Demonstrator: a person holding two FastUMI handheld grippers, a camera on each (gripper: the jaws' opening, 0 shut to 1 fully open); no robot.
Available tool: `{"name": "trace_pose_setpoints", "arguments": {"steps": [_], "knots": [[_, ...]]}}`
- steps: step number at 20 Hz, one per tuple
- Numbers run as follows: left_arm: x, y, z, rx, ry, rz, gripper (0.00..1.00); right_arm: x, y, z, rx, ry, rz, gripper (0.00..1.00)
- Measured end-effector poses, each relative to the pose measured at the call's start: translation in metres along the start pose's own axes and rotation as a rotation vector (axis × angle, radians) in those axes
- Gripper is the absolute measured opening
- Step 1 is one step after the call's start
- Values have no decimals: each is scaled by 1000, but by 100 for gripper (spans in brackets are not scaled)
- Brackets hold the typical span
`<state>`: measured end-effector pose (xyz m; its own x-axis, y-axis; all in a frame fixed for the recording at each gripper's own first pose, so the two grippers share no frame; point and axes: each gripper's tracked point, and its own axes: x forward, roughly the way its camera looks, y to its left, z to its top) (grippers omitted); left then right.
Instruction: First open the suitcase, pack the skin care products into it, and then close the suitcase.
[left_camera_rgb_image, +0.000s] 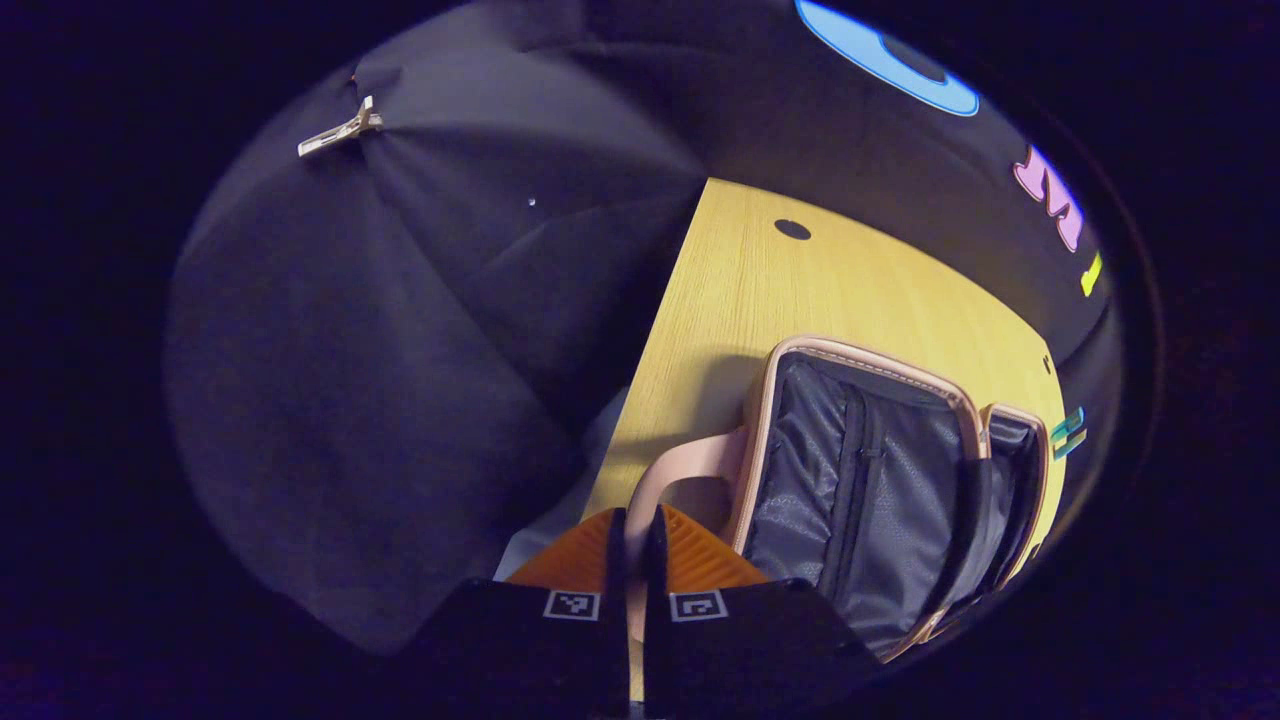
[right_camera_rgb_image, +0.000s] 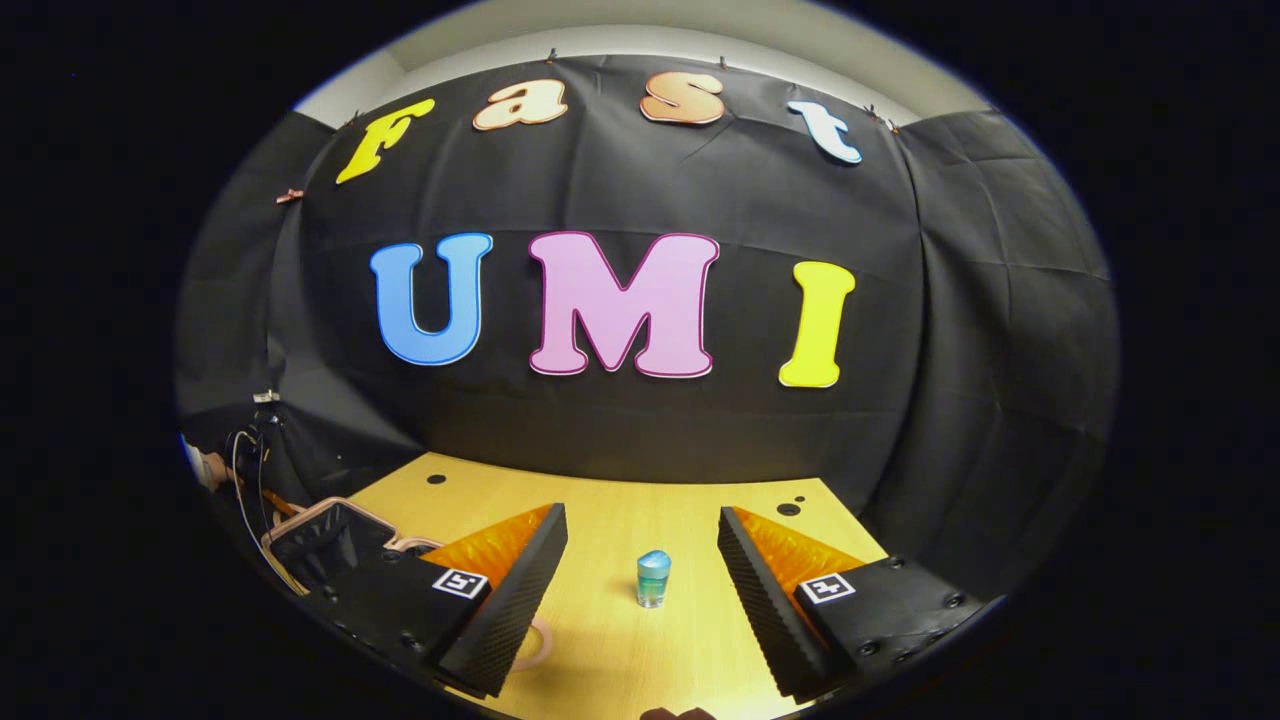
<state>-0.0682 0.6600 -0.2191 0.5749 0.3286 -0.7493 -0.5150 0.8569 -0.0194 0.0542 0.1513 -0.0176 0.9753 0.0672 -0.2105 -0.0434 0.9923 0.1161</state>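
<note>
My left tongs (left_camera_rgb_image: 631, 535) sit pinched shut beside the open suitcase (left_camera_rgb_image: 880, 480) at the surface (left_camera_rgb_image: 800, 290) edge, right tongs (right_camera_rgb_image: 642, 560) wide, bottle (right_camera_rgb_image: 653, 578) unobstructed between.

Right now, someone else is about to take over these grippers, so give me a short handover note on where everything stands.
Left hand-held gripper: jaws nearly together at the suitcase's pink handle; whether they pinch it, I cannot tell.
Right hand-held gripper: open, holding nothing, lined up on the small blue-green bottle, which stands upright on the wooden table.
Suitcase: open on the table, dark lining showing; it lies to the left in the right gripper view.
Done: suitcase opened.
Left: grasp the bottle, put it in the suitcase, close the suitcase.
</note>
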Motion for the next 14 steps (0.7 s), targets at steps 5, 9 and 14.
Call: {"name": "trace_pose_setpoints", "arguments": {"steps": [5,9,14], "knots": [[11,12,4,38,-46,79,45,-4,-3,-9,33,8,-28,96],[-30,1,50,109,-257,82,96,-5,-6,-10,23,0,-49,96],[-131,-67,107,193,-576,14,99,0,-15,-3,19,-21,-75,96]]}}
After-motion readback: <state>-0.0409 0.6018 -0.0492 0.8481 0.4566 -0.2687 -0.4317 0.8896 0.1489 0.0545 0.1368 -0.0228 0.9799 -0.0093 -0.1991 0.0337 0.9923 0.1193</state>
